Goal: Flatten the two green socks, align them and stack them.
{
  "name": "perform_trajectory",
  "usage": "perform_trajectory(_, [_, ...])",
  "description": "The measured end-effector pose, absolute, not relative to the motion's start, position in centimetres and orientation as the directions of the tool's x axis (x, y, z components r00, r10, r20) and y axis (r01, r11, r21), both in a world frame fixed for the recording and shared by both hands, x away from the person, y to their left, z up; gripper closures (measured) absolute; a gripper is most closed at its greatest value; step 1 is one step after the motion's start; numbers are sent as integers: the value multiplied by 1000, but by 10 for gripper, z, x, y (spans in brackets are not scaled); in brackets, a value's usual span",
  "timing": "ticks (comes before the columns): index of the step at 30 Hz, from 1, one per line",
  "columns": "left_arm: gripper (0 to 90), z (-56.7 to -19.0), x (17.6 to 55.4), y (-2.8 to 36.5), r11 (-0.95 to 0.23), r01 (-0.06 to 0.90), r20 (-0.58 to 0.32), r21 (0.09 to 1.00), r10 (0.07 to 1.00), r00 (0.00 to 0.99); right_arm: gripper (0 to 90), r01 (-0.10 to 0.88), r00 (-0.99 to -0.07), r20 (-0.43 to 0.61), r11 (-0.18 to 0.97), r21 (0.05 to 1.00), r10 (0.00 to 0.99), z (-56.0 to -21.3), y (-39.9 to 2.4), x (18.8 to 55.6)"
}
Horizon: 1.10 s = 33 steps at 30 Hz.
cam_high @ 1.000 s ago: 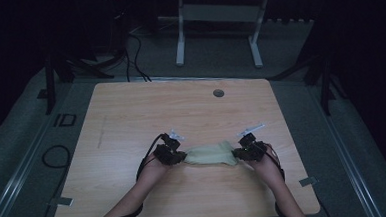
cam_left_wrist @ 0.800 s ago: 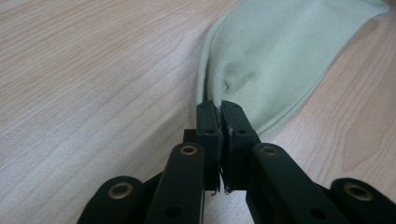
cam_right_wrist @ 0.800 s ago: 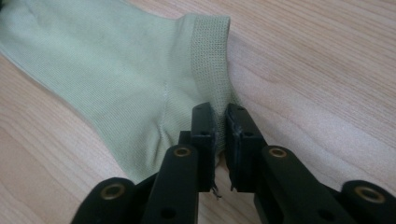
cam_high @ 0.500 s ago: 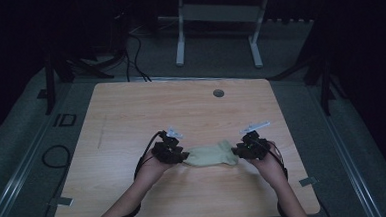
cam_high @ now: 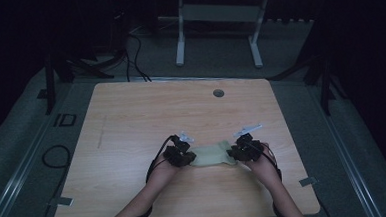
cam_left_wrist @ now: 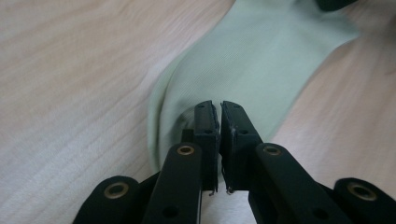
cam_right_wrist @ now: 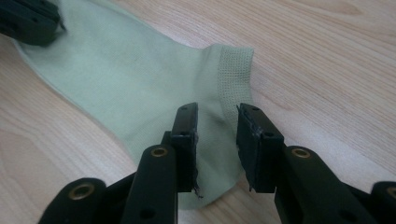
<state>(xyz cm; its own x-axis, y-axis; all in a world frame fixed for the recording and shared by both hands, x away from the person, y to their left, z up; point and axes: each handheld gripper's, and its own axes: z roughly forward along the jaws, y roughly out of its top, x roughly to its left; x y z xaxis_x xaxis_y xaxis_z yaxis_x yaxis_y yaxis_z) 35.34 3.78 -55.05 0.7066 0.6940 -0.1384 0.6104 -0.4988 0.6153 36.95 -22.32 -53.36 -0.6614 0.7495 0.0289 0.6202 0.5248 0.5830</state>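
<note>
A pale green sock (cam_high: pixel 212 155) is laid flat on the wooden table (cam_high: pixel 131 121), near the front edge and a little right of centre, stretched between the two grippers; its ribbed cuff (cam_right_wrist: pixel 236 70) is turned towards the person's right, as is seen in the right gripper view, and its toe end towards the left. In the high view the left gripper (cam_high: pixel 179 155) is set at the sock's left end and the right gripper (cam_high: pixel 246 151) at its right end, each carried in a hand that enters from the bottom of the frame; a cable is trailed back from each along the forearm. In the left gripper view the left gripper (cam_left_wrist: pixel 216 114) is shown with its jaws brought almost together, only a thin slit being left between the pads; they have just been closing; a small pucker of sock fabric is gathered right under the tips, yet whether any cloth is actually pinched cannot be told. In the right gripper view the right gripper (cam_right_wrist: pixel 217 122) is shown with its jaws parted, a clear gap being kept between them; sock fabric beside the cuff is seen through that gap, and the pads are not pressed on it. A round grommet (cam_high: pixel 218 93) is set in the table near its far edge, well apart from the sock.
</note>
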Motion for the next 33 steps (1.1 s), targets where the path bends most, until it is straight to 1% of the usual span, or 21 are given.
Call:
perform_trajectory(6, [848,-552,356,41,-498,607,-126,620,700,703,662,601,-684,7,558,573,729,-544,-216,369])
perform_trajectory(7, [848,-553,357,42,-495,602,-125,626,699,705,661,596,-681,2,552,584,732,-546,-214,368])
perform_trajectory(9, [848,-554,359,46,-484,607,-136,630,701,700,660,586,-682,-9,554,591,731,-547,-212,368])
perform_trajectory(12, [847,-554,363,50,-482,604,-123,635,708,695,656,579,-689,-7,556,596,725,-547,-209,371])
perform_trajectory(14, [848,-554,364,52,-472,611,-134,635,712,689,653,579,-692,-6,561,591,721,-547,-207,373])
perform_trajectory(19, [846,-554,362,53,-476,609,-127,634,713,690,642,580,-698,-6,571,581,716,-546,-203,378])
perform_trajectory(20, [833,-552,362,54,-477,608,-126,634,712,691,633,581,-700,-6,575,576,714,-545,-203,378])
perform_trajectory(22, [775,-548,359,54,-467,597,-141,652,700,700,603,594,-701,15,573,565,713,-542,-202,378])
perform_trajectory(24, [681,-543,356,54,-472,581,-136,663,688,713,580,588,-702,17,567,577,712,-536,-200,376])
perform_trajectory(27, [539,-533,348,57,-442,562,-155,699,673,723,519,563,-723,24,569,599,690,-527,-197,372])
perform_trajectory(30, [325,-526,344,60,-410,567,-191,714,666,721,433,550,-740,52,559,621,670,-519,-196,368])
perform_trajectory(33, [125,-525,340,59,-428,557,-178,711,657,732,363,548,-744,76,541,638,664,-514,-197,364])
